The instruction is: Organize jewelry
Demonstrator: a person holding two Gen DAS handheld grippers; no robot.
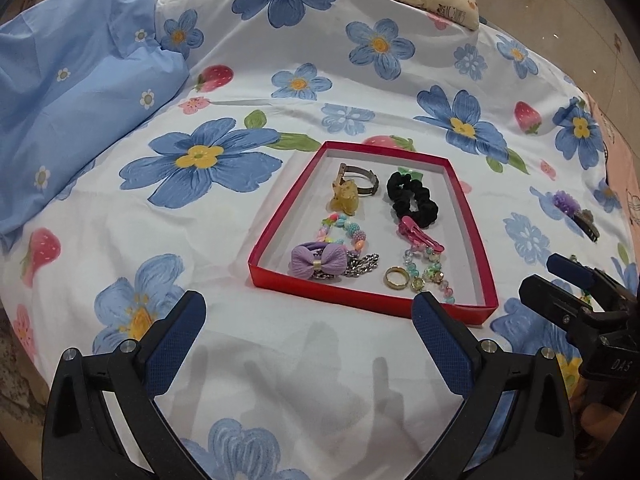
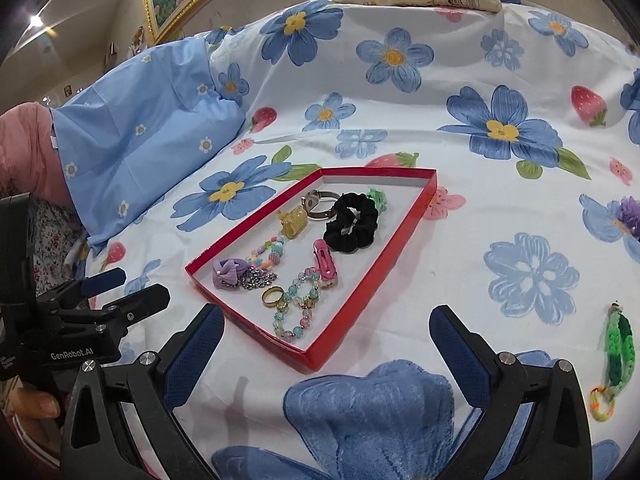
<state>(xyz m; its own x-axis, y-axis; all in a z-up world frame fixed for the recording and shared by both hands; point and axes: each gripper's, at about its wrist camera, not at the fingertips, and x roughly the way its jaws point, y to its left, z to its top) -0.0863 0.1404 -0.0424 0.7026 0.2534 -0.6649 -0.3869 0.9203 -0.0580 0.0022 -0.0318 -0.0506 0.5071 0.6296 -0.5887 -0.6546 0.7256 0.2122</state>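
The left hand-held gripper (image 1: 308, 320) hangs over the bed (image 1: 280, 380) with its 2 blue-padded fingers (image 1: 176, 344) spread wide and nothing between them. The right hand-held gripper (image 2: 326, 344) is also wide open and empty, its fingers (image 2: 460, 356) low above a large blue flower on the bed's sheet.

Just ahead of the left hand-held gripper lies the shallow red box (image 1: 360, 300), its near wall close beyond the right fingertip. From the right hand-held gripper the same red box (image 2: 344, 344) sits ahead and slightly to its left, with the near corner between the fingertips.

Inside the box, nearest the left hand-held gripper, are a purple bow hair tie (image 1: 316, 262) touching a silver chain (image 1: 360, 266), a gold ring (image 1: 397, 278) and a pastel bead bracelet (image 1: 428, 272). Farther in lie a pink hair clip (image 1: 420, 234), a second beaded bracelet (image 1: 344, 230), a yellow claw clip (image 1: 344, 198), a black scrunchie (image 1: 412, 196), a watch (image 1: 362, 178) and a green piece (image 1: 412, 172) at the far wall.

Outside the box, to the right of the right hand-held gripper, a green braided band (image 2: 616, 348) lies on the sheet. Farther ahead and right rests a purple flower clip (image 2: 630, 212). A blue pillow (image 1: 76, 92) lies far to the left.
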